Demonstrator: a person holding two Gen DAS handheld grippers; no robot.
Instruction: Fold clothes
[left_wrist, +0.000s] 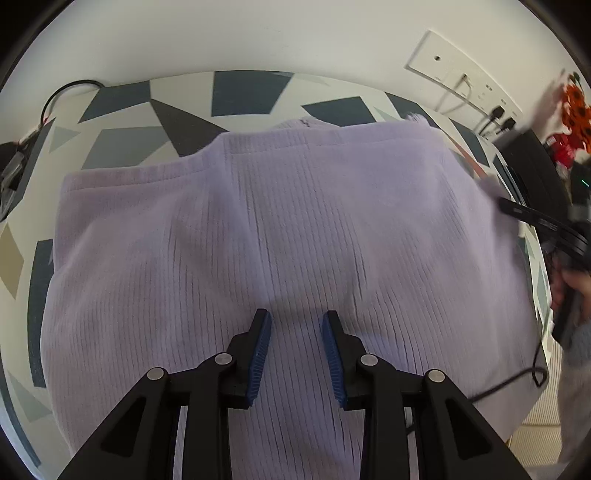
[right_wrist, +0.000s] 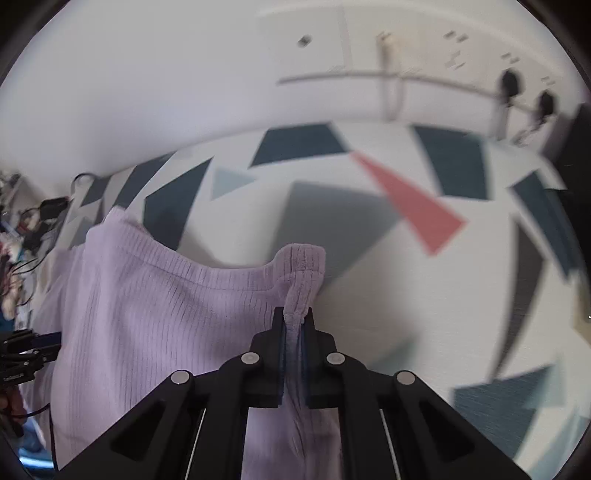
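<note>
Both claws work the lilac ribbed garment (left_wrist: 280, 229) spread on the patterned surface (left_wrist: 243, 92): my right claw (right_wrist: 294, 317) pinches its bunched edge at twelve o'clock, my left claw (left_wrist: 296, 321) hovers spread, empty.

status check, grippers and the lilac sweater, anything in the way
Left gripper open over lilac sweater. Right gripper shut on its edge. Nothing in the way.
</note>
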